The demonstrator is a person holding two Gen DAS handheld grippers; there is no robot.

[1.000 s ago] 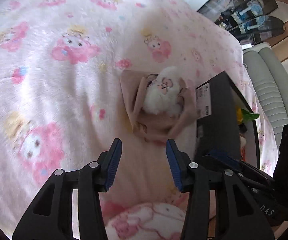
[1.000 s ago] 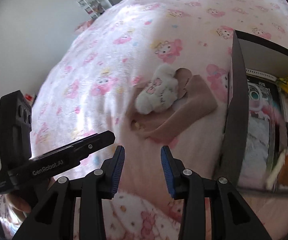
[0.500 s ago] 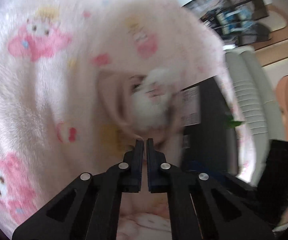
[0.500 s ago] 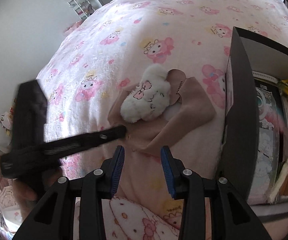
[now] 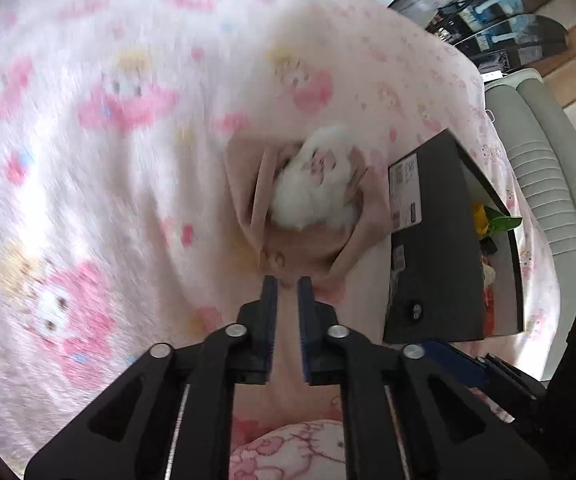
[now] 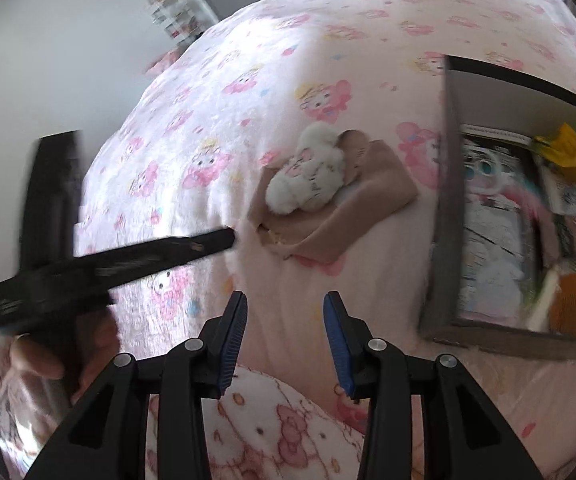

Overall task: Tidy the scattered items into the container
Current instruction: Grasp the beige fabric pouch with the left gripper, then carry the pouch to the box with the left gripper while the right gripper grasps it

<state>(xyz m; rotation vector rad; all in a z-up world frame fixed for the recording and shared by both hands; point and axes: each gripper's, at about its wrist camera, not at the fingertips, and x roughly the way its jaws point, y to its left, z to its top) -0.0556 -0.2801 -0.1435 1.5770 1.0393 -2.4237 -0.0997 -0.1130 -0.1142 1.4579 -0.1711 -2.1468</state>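
Pink cartoon-print bedspread (image 6: 288, 60), white wall (image 6: 68, 40)
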